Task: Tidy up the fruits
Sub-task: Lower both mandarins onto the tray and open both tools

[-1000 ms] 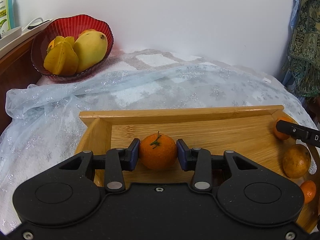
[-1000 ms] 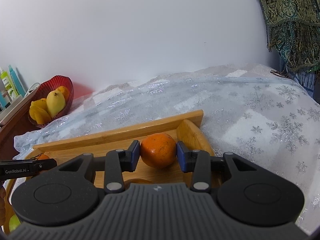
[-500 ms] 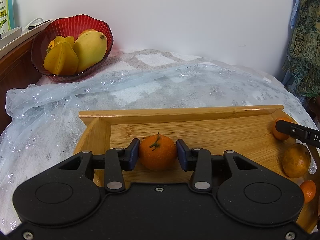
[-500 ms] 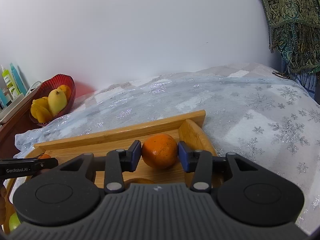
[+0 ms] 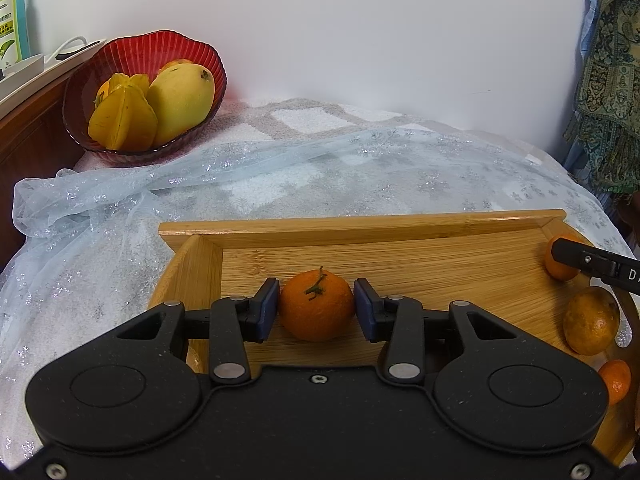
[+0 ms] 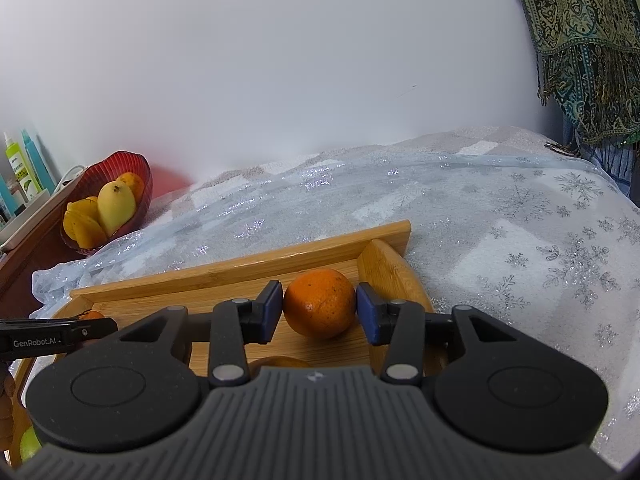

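A wooden tray (image 5: 400,256) lies on the snowflake cloth. My left gripper (image 5: 316,309) sits around a stemmed orange (image 5: 316,306) resting on the tray floor near its left wall; the pads stand slightly off the fruit. My right gripper (image 6: 320,307) sits around a plain orange (image 6: 320,304) at the tray's right end (image 6: 384,268), pads also slightly apart from it. The right gripper's finger (image 5: 592,262) shows at the left view's right edge. The left gripper's finger (image 6: 56,332) shows at the right view's left edge.
More citrus fruits (image 5: 592,320) lie at the tray's right side. A red bowl (image 5: 140,52) with a mango (image 5: 182,100) and starfruit stands at the back left. Bottles (image 6: 24,164) stand on a wooden ledge. A patterned fabric (image 6: 580,40) hangs at the right.
Both grippers' jaws have widened a little, leaving small gaps beside each orange. The right gripper has lifted slightly, so the tray sits lower in its view.
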A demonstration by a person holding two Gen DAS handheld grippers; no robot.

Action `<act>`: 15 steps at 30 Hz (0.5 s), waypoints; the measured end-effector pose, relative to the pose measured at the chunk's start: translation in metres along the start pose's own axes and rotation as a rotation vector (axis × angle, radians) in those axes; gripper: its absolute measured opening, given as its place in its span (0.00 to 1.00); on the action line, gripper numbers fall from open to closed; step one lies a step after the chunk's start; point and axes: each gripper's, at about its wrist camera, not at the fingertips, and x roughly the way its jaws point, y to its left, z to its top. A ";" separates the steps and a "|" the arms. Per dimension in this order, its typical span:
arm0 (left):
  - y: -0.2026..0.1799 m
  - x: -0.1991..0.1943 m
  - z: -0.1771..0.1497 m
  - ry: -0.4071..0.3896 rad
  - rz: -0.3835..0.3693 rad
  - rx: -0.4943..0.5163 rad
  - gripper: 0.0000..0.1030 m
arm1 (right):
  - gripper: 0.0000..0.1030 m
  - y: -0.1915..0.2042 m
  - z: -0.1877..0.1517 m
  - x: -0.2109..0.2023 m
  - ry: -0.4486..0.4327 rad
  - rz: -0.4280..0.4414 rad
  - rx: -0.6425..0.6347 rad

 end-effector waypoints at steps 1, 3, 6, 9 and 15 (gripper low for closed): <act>0.000 -0.001 0.000 -0.002 0.001 0.002 0.39 | 0.50 0.000 0.000 0.000 -0.002 0.001 0.001; 0.000 -0.002 0.000 -0.005 0.004 0.007 0.41 | 0.51 0.000 0.000 -0.001 -0.006 0.001 0.000; -0.001 -0.003 0.000 -0.009 0.012 0.008 0.45 | 0.57 0.002 0.001 -0.003 -0.012 -0.004 -0.012; -0.001 -0.006 0.000 -0.015 0.017 0.011 0.50 | 0.61 0.002 0.001 -0.004 -0.017 -0.008 -0.020; -0.001 -0.012 0.001 -0.035 0.021 0.012 0.64 | 0.67 0.004 0.000 -0.009 -0.036 -0.014 -0.034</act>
